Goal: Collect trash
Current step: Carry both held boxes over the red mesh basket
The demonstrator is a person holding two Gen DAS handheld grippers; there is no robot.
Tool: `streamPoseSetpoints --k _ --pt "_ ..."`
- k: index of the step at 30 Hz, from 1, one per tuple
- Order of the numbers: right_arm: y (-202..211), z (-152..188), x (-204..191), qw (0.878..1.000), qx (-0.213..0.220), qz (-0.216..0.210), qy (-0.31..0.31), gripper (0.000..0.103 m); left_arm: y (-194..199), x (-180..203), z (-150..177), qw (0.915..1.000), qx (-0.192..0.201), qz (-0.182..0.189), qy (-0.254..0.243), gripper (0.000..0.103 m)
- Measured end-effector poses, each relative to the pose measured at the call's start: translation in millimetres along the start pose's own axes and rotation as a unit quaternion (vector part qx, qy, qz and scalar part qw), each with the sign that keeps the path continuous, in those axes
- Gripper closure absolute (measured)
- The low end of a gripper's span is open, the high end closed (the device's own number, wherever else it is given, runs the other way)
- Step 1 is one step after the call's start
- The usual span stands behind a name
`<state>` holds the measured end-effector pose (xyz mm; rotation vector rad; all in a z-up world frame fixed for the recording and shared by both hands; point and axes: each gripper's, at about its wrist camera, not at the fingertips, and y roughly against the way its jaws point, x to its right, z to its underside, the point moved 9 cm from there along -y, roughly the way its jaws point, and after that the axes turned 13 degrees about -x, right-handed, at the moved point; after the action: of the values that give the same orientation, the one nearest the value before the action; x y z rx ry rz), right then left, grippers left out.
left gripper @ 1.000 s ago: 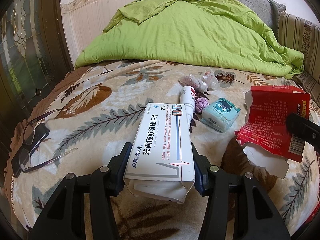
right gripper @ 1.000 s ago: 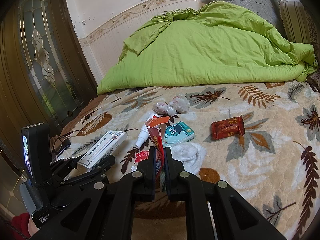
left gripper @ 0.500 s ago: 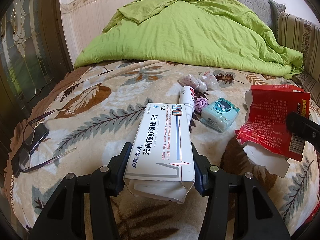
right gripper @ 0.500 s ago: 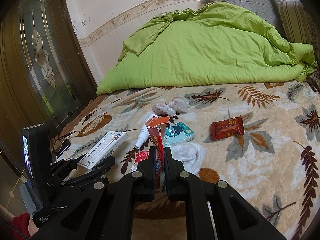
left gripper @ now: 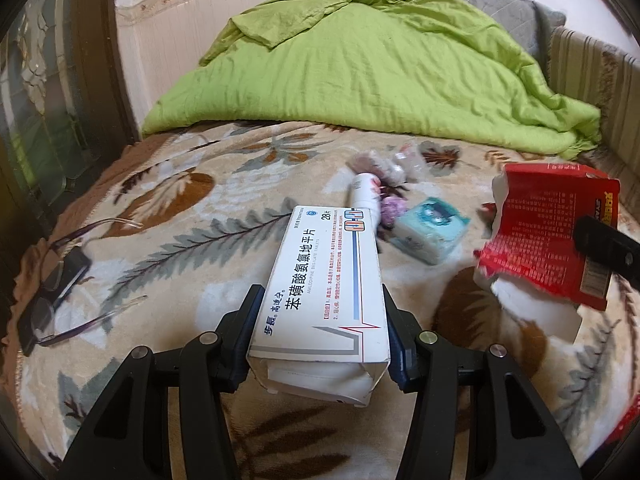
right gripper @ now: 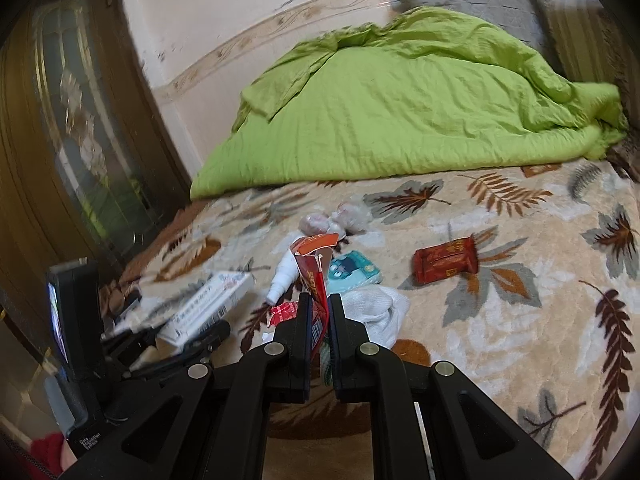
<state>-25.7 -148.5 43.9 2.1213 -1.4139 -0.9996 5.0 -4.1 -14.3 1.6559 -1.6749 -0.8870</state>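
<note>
- Little moved since a second ago: both loads held as before; right view now swung slightly and blurred, left view almost unchanged.
- Left gripper (left gripper: 320,320): jaws clamped on the long sides of the white medicine box (left gripper: 326,276), its long axis running straight ahead, away from the camera; near end flap open.
- Right gripper (right gripper: 319,316): jaws pressed together on the torn red wrapper (right gripper: 314,276), held edge-on and upright.
- Both loads carried above the bed (right gripper: 520,320); no bin or bag visible in either view.
- Remaining litter ahead of the jaws: white bottle (right gripper: 282,276), teal tissue pack (right gripper: 354,272), crumpled pink-white wads (right gripper: 340,216), white sock (right gripper: 380,312).
- Key relation: red snack packet (right gripper: 446,260) lies ahead and right of the right jaws, long axis crosswise; right hand nearer. Probably next, once a load is dropped.
- Glasses (left gripper: 60,280) at the left edge, likely not trash.
- Surface: plush leaf-print blanket, soft, thin items may sink in.
- Room: green quilt (left gripper: 360,72) heaped behind, wooden glazed door (right gripper: 72,160) at left.
</note>
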Motion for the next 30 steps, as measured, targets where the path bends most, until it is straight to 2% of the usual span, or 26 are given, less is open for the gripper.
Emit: streamPoseSetpoints --k 3,6,10,14,17,21,25,30 --pt "25.8 -3.8 15.2 0.999 0.021 -0.015 -0.037 0.095 6.4 15.9 5.2 0.9989 -0.003 0.043 -0.017 0.051" --pt "60.7 3.4 34.2 0.997 0.037 -0.014 -0.063 0.095 24.8 40.2 10.3 0.9962 0.009 0.069 -0.052 0.051" --pt "123.4 21.8 71.5 0.993 0.057 0.006 -0.101 0.095 56.8 87.4 18.6 0.9857 0.014 0.127 -0.11 0.051" --pt "187.9 52.8 113.9 0.987 0.069 0.052 -0.138 0.095 92.8 151.2 35.2 0.9652 -0.005 0.202 -0.166 0.051" --pt "239.6 85.1 149.7 0.978 0.078 0.101 -0.165 0.095 123.4 210.0 54.6 0.9414 -0.02 0.26 -0.214 0.051" --pt "286.7 121.0 189.3 0.963 0.099 0.121 -0.218 0.095 146.7 269.2 77.6 0.9175 -0.037 0.298 -0.26 0.051" --pt "311.3 142.8 214.8 0.951 0.116 0.122 -0.258 0.095 155.9 311.6 96.0 0.9023 -0.054 0.314 -0.291 0.051" --pt "329.9 156.5 232.1 0.946 0.12 0.134 -0.268 0.095 161.3 343.6 110.7 0.8889 -0.07 0.326 -0.314 0.051"
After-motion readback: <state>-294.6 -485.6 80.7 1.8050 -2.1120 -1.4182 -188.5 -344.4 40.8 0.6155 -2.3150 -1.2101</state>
